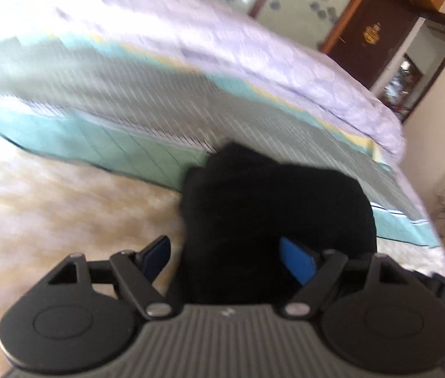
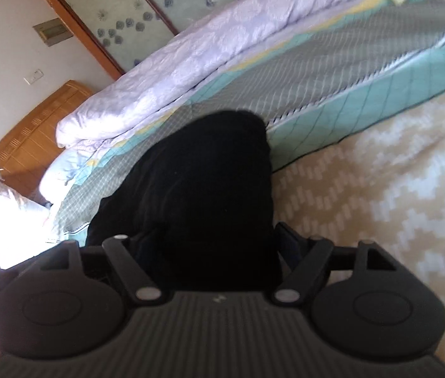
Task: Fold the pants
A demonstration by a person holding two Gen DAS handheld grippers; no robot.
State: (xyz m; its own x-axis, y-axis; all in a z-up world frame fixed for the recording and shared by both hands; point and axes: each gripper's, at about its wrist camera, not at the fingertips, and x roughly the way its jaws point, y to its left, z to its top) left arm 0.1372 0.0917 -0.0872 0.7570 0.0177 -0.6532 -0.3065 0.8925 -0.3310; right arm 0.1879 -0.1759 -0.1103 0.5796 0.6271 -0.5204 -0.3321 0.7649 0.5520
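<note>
**Black pants bunched on the bed, both tongs standing wide around them**

The pants [image 1: 273,220] lie in a dark heap on the bed, partly on the cream zigzag blanket [image 1: 65,208] and partly against the teal and grey checked quilt [image 1: 159,107]. A lilac duvet [image 2: 191,53] is piled along the far side.

The left tongs [image 1: 232,258] stand wide, with black cloth filling the gap; the blue pads [image 1: 298,261] do not seem to press on it, though the cloth hides part of them. The right tongs [image 2: 222,245] also stand wide, with the pants between the fingers. From the right wrist view I cannot see the pads pinch anything.

I judge the cloth soft, limp and fairly light: it will sag and slide from any loose hold, and it keeps no shape of its own. It is so dark that seams and edges barely show. The safest hold looks to be a thick edge, such as a waistband or hem, with 1 gripper at each corner, so the fabric hangs flat before folding.
</note>
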